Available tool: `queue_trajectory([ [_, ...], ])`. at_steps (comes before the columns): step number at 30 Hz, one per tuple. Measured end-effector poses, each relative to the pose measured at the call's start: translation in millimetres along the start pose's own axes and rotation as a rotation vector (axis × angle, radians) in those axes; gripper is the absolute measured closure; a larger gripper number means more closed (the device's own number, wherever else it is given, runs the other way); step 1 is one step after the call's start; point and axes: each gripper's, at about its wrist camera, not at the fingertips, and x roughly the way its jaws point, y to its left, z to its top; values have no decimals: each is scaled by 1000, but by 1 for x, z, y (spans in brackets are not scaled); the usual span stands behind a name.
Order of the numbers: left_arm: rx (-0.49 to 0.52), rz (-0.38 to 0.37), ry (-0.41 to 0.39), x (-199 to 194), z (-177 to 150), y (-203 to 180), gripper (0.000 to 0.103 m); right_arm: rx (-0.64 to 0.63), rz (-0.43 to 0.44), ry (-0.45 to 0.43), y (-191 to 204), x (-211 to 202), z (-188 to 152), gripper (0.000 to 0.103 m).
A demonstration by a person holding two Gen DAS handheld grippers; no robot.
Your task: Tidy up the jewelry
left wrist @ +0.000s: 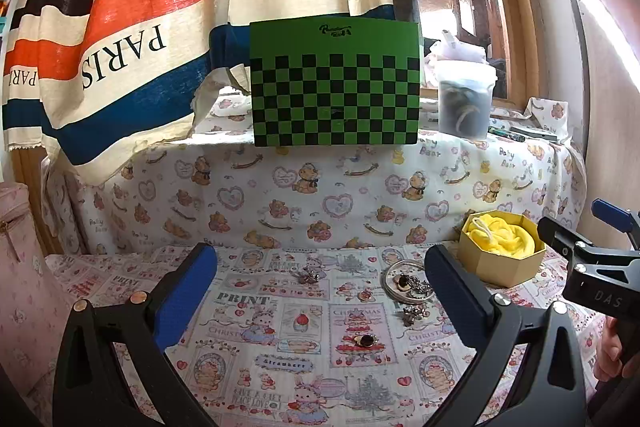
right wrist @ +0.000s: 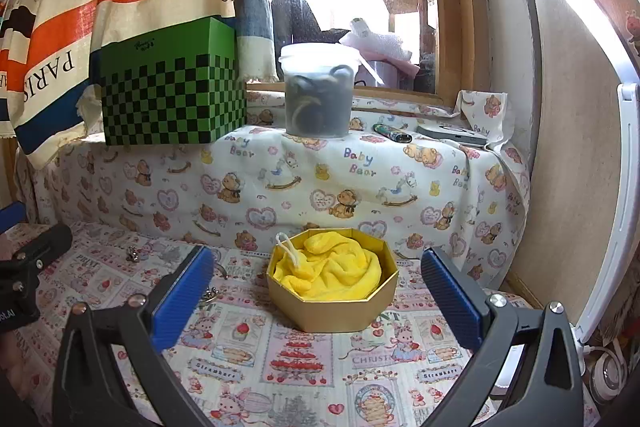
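Note:
Several small jewelry pieces lie on the printed tablecloth in the left wrist view: a ring with a dark stone (left wrist: 366, 340), a silver bangle (left wrist: 404, 277) around a tangle of chain, a silver cluster (left wrist: 309, 277) and a small charm (left wrist: 412, 314). A gold octagonal box (left wrist: 502, 259) lined with yellow cloth stands at the right; it also shows in the right wrist view (right wrist: 334, 311). My left gripper (left wrist: 322, 285) is open and empty above the jewelry. My right gripper (right wrist: 316, 285) is open and empty, its fingers either side of the box.
A green checkered box (left wrist: 336, 87) and a lidded plastic tub (right wrist: 318, 91) stand on the raised ledge behind. A striped PARIS curtain (left wrist: 120, 59) hangs at the left. A pink bag (left wrist: 16, 227) stands at the far left. A wall (right wrist: 568, 147) bounds the right.

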Motion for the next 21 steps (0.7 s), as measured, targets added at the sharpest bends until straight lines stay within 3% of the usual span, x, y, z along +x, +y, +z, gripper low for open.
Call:
queue_trajectory([
  [21,1,-3,2,0,-1,0,0,0,0,-2,1,0,0,0],
])
